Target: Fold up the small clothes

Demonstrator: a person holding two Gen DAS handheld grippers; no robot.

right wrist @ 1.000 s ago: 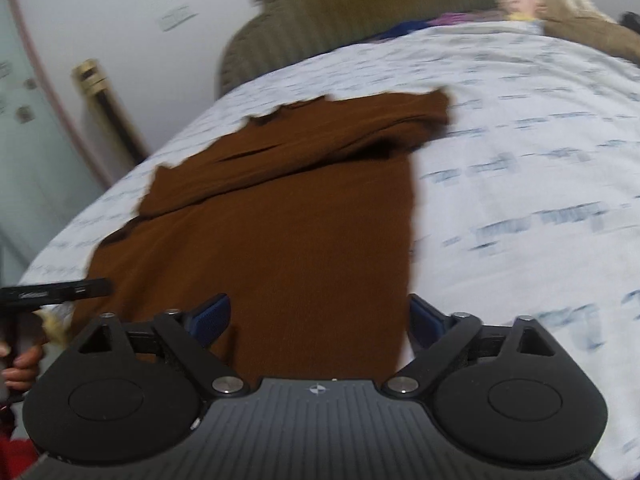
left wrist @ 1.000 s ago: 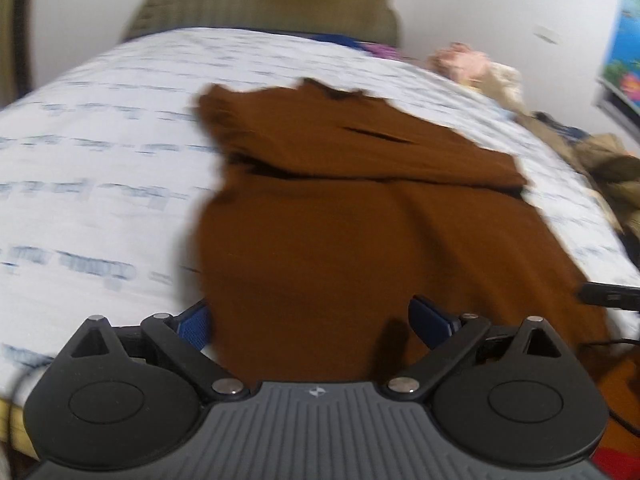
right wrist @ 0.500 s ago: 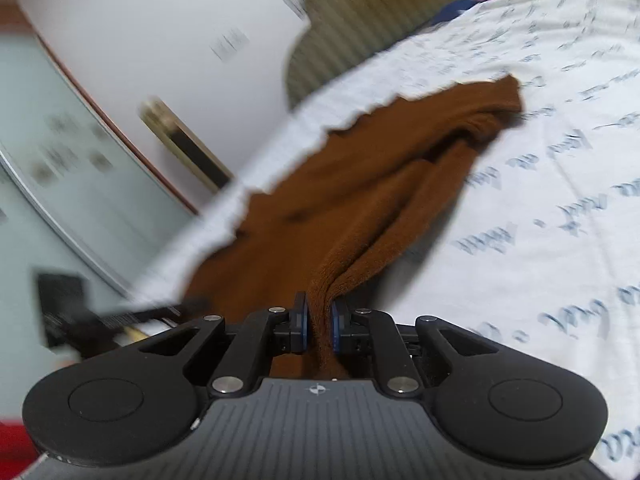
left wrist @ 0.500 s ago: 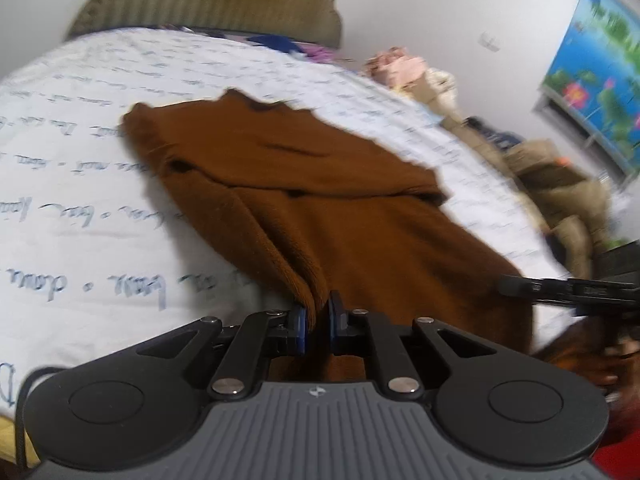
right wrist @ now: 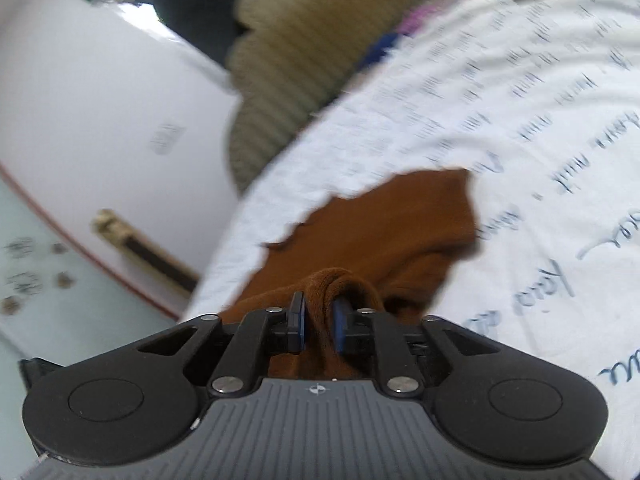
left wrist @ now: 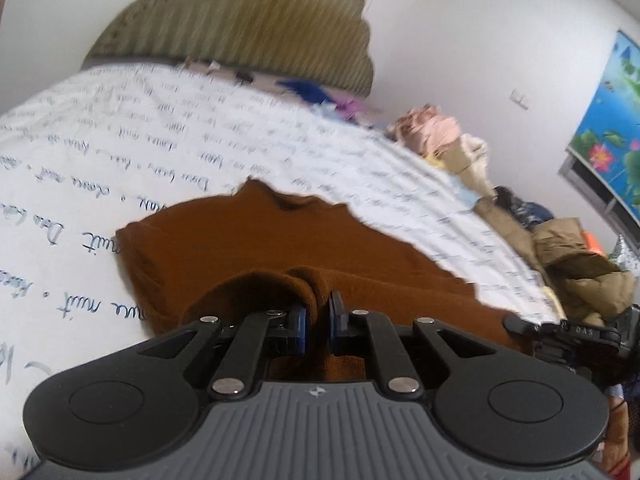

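1. Two grippers, one brown garment. Left wrist view first: the left gripper (left wrist: 318, 326) has its blue pads pinched tight on a bunched fold of the brown garment (left wrist: 280, 248), which is lifted up at the jaws while the rest lies spread on the bed sheet (left wrist: 100, 160), white with handwriting print. Far edge of the cloth is flat on the bed. Off to the right you can see part of the right gripper (left wrist: 576, 332), and a messy clothes pile (left wrist: 560, 260) runs along the bed's far side. Padded headboard (left wrist: 240, 28) at the back.

2. Right wrist view: the right gripper (right wrist: 318, 326) is clamped on another bunched fold of the brown garment (right wrist: 392, 232), jaws narrow but having just eased open a touch, cloth between the pads. Rest of the garment trails onto the bed sheet (right wrist: 500, 120). Picture's blurry and tilted, headboard (right wrist: 304, 44) up top.
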